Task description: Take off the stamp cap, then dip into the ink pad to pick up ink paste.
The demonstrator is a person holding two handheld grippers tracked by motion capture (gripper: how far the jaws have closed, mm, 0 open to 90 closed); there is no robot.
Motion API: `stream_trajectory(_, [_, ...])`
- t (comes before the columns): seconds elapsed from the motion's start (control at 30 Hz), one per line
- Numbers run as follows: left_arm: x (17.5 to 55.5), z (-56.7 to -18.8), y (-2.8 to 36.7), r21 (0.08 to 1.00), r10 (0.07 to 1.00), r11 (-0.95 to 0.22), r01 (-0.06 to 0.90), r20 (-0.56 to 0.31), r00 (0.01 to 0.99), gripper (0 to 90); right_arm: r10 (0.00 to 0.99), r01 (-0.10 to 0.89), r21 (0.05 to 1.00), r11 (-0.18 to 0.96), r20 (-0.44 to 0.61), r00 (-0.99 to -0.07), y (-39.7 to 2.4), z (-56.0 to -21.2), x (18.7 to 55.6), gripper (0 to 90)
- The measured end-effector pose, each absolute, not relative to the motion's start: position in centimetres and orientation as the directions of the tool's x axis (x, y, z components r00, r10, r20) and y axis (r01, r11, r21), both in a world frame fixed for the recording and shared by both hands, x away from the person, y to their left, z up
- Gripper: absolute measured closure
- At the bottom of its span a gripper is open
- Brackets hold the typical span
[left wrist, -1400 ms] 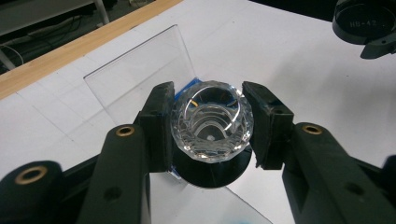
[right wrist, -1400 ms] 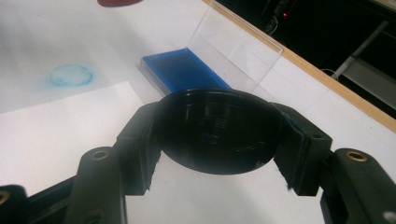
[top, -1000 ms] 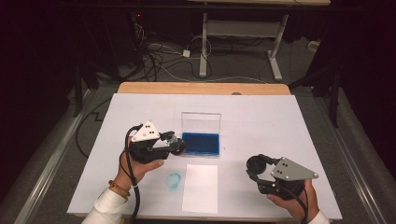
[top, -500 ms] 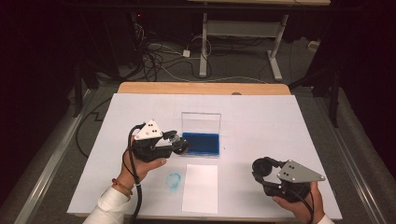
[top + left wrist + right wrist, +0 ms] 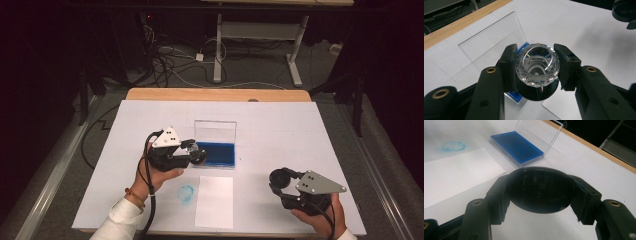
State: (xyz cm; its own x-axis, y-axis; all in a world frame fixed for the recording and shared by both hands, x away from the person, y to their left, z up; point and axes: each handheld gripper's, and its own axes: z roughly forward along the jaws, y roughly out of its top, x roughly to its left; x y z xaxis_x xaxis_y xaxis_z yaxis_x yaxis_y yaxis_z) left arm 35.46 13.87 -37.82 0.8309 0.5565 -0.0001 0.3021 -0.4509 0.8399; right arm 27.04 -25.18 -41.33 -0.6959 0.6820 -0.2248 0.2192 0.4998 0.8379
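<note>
The left gripper [image 5: 196, 153] pinches a faceted clear glass stamp [image 5: 537, 64] with a round black base, holding it just at the left end of the blue ink pad [image 5: 216, 154]. That pad lies near the middle of the table [image 5: 280, 125], its clear lid [image 5: 215, 131] standing upright along its far side. The right gripper [image 5: 278, 179], near the table's near right corner, is clamped on a round black cap [image 5: 540, 192]. Between the two hands lies one white sheet of paper [image 5: 215, 201] at the near edge, with one faint blue ring print [image 5: 186, 193] on the table just left of it. Nothing stands between stamp and pad. One stamp, one cap, one pad, one sheet.
</note>
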Motion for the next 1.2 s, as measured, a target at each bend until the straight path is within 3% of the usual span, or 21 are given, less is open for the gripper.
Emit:
stream_trajectory(0.73, [39.1, -34.5, 11.3, 0.757, 0.498, -0.577, 0.307, 0.028, 0.867, 54.8, 0.683, 0.232, 0.848, 0.476, -0.191, -0.705, -25.2, -41.4, 27.1, 38.3])
stream_trajectory(1.2, [41.7, -35.8, 9.3, 0.66, 0.483, -0.667, 0.347, 0.028, 0.875, 54.8, 0.669, 0.242, 0.833, 0.497, -0.19, -0.719, -24.9, -41.8, 27.2, 38.3])
